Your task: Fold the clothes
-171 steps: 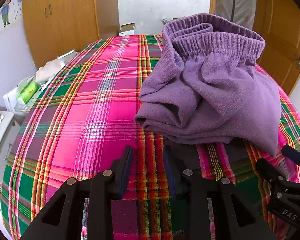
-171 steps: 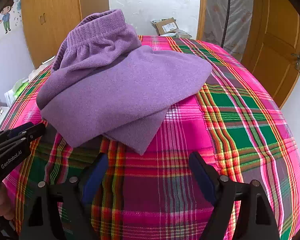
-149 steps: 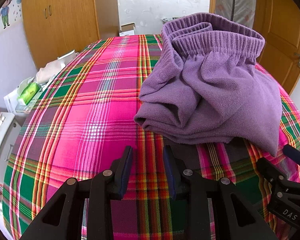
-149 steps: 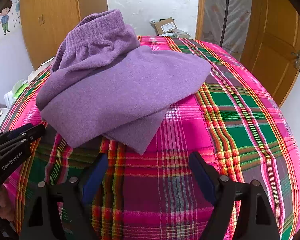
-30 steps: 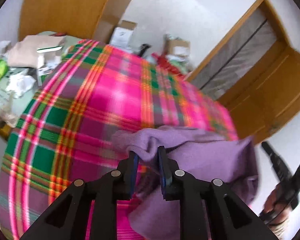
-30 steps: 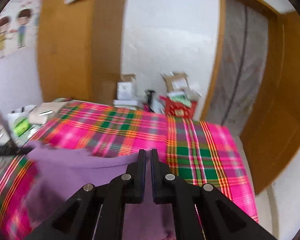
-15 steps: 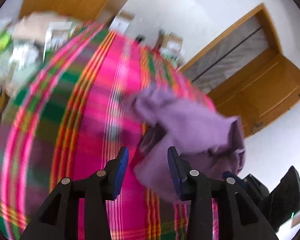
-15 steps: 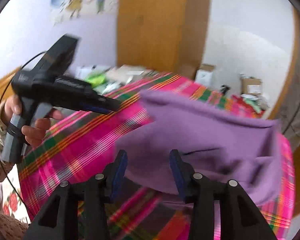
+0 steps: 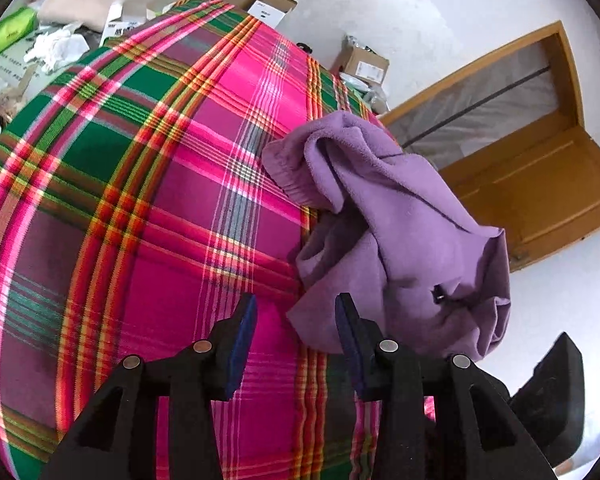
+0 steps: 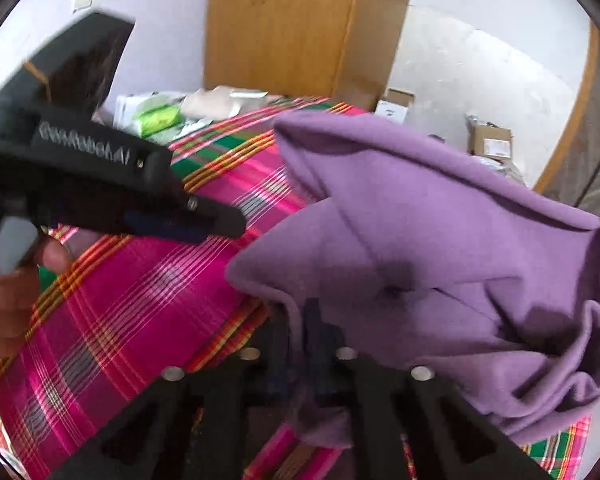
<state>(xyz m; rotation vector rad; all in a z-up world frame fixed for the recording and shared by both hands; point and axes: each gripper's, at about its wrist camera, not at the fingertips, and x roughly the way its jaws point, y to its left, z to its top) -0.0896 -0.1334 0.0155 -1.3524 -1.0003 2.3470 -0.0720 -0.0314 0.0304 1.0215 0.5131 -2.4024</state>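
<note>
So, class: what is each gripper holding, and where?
Right gripper pinches the purple garment at its near edge; left gripper is open, holding nothing.

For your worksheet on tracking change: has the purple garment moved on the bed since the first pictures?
Yes. The garment was a neat pile mid-bed; now it lies crumpled at the plaid cover's right edge, toward the door, pinched by the right gripper.
</note>
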